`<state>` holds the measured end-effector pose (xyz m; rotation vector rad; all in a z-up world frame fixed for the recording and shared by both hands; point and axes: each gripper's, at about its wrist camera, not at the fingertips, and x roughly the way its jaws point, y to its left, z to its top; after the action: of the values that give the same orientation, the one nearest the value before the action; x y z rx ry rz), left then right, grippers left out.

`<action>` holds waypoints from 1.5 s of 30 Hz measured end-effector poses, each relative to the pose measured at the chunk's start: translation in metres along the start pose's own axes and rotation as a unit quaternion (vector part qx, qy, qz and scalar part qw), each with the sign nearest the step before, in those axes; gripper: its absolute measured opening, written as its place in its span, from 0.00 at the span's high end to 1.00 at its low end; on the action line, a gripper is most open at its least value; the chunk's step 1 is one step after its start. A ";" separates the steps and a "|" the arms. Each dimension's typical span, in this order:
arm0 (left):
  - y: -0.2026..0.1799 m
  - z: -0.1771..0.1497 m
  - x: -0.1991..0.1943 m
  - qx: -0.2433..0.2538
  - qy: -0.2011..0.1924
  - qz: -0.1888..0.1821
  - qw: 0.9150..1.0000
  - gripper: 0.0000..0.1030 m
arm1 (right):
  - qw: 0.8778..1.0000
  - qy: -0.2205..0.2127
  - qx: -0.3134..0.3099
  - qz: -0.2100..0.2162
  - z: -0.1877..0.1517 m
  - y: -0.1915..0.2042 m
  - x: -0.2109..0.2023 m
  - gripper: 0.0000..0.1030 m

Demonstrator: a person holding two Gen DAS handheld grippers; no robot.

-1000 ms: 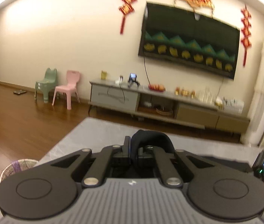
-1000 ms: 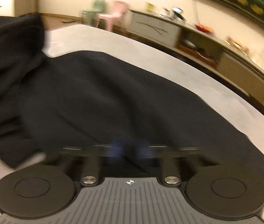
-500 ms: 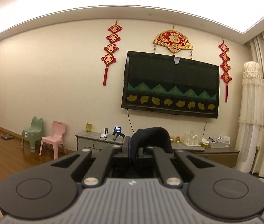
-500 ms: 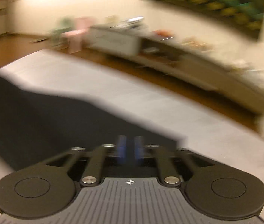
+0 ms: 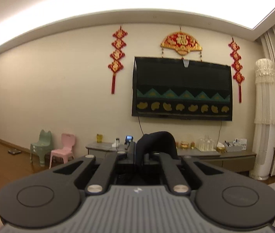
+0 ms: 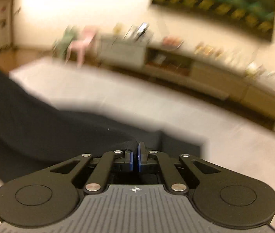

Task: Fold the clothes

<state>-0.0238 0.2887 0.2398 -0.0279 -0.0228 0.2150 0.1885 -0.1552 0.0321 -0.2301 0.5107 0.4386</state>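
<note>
A black garment (image 6: 46,128) lies across the grey surface (image 6: 118,95) in the blurred right wrist view, rising off the left edge. My right gripper (image 6: 134,156) is shut on a pinched fold of that garment, its blue pads (image 6: 140,155) close together. In the left wrist view my left gripper (image 5: 139,151) is raised and points at the far wall. It is shut on a hump of the black garment (image 5: 158,141) that bulges above its fingers. The rest of the cloth is hidden below the left gripper's body.
A TV (image 5: 182,91) hangs on the far wall above a low cabinet (image 5: 215,155) with small items. A green chair (image 5: 41,147) and a pink chair (image 5: 63,151) stand on the wood floor at left. A tall covered unit (image 5: 265,120) stands by curtains at right.
My left gripper has lifted and tilted up with the cloth, so the grey surface dropped out of its view. My right gripper has swung up and shut on the garment's fold.
</note>
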 end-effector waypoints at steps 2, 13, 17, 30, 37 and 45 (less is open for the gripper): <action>0.003 0.003 -0.002 0.002 -0.005 0.006 1.000 0.97 | 0.997 -0.055 0.015 -0.046 0.029 -0.027 -0.038 0.98; -0.055 -0.117 0.240 0.028 0.275 0.037 0.960 0.92 | 0.957 0.086 0.087 -0.262 0.072 -0.157 0.041 0.70; -0.052 -0.183 0.228 -0.010 0.342 0.035 0.939 0.82 | 0.966 0.078 0.151 -0.195 0.026 -0.134 0.050 0.29; 0.012 -0.247 0.162 -0.203 0.384 0.042 0.900 0.30 | 0.981 0.142 0.117 -0.063 -0.079 -0.036 0.034 0.11; 0.000 -0.269 0.184 -0.181 0.411 0.055 0.892 0.30 | 0.987 0.137 0.082 -0.032 -0.076 -0.017 0.017 0.96; 0.016 -0.275 0.184 -0.223 0.423 0.072 0.875 0.30 | 0.958 -0.048 0.163 -0.229 -0.045 -0.078 -0.119 0.97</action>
<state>0.1593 0.3364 -0.0322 -0.5868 0.8130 0.3294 0.1122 -0.2800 0.0631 -0.0035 0.4109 -0.0888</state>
